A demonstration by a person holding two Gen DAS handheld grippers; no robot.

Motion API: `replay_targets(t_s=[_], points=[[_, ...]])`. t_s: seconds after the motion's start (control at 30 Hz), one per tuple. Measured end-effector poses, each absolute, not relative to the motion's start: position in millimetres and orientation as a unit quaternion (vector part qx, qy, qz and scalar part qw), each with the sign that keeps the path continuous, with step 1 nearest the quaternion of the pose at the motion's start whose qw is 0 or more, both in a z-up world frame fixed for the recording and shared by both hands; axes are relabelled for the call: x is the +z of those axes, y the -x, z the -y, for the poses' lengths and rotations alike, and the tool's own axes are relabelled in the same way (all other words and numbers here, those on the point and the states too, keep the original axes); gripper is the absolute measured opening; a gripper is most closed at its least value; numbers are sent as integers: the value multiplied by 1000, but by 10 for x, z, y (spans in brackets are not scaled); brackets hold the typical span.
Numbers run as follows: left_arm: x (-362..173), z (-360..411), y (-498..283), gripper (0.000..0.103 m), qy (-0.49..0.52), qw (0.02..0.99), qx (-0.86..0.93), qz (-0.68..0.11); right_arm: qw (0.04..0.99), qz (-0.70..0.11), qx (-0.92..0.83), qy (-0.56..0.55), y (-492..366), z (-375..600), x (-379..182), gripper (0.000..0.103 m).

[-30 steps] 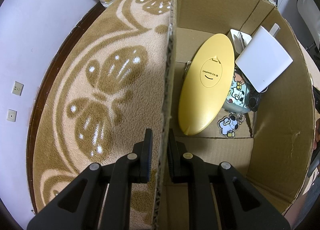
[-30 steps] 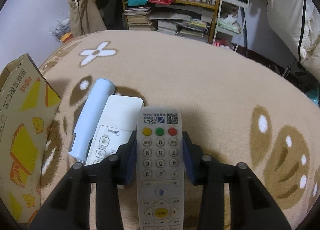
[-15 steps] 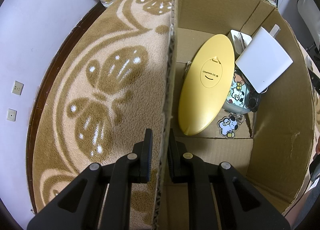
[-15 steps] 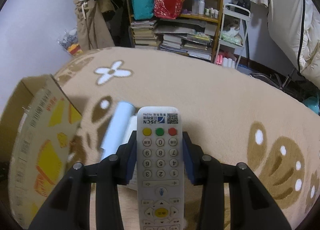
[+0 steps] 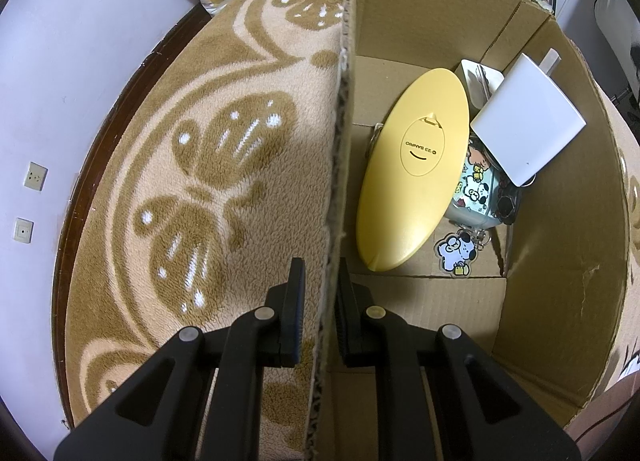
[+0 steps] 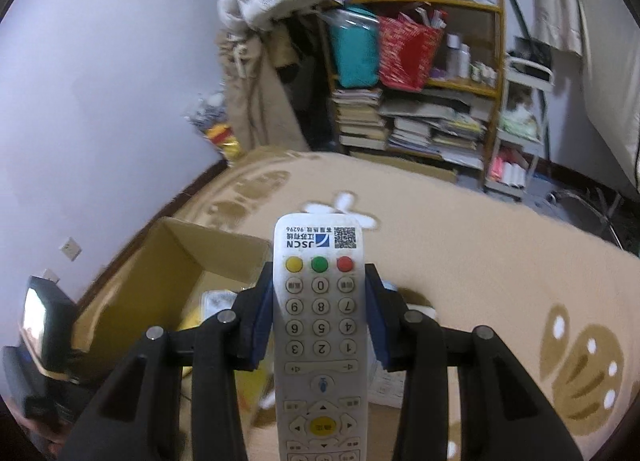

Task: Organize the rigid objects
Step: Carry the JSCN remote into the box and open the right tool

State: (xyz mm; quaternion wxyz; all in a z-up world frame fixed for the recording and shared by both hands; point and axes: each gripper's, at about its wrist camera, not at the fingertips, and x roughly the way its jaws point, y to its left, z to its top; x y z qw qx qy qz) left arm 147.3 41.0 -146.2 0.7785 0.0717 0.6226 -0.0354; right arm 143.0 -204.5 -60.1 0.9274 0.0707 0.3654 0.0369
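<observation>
Left wrist view shows the rug (image 5: pixel 224 165) under an open box (image 5: pixel 560 301), whose near wall (image 5: pixel 340 165) stands between the fingers of the left gripper (image 5: pixel 319 317); the jaws are narrow and pinch that wall, steadying it. Inside lie a yellow case (image 5: pixel 412 177), a white slab (image 5: pixel 528 125) leaning over a cartoon tin (image 5: pixel 476 197), and a small charm (image 5: pixel 454 253).

In the right wrist view, the right gripper (image 6: pixel 319 313) is clamped on a remote (image 6: pixel 319 325) by its long edges, held in the air above the rug near the box (image 6: pixel 132 289).

Risks, as I judge them: the remote's smooth sides could slip if the grip loosens; its nose could catch the box rim on entry; released high, it could knock the leaning slab down.
</observation>
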Motion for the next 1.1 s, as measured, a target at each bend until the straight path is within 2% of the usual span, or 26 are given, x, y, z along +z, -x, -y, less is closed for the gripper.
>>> replay_targets(t_s=[0.47, 1.1], points=[[-1461, -419, -1470, 14, -70, 778, -36, -623, 922, -358, 125, -82, -1466, 1324, -443, 44], [-1460, -424, -1464, 14, -69, 778, -37, -623, 899, -410, 119, -101, -1601, 1156, -990, 44]])
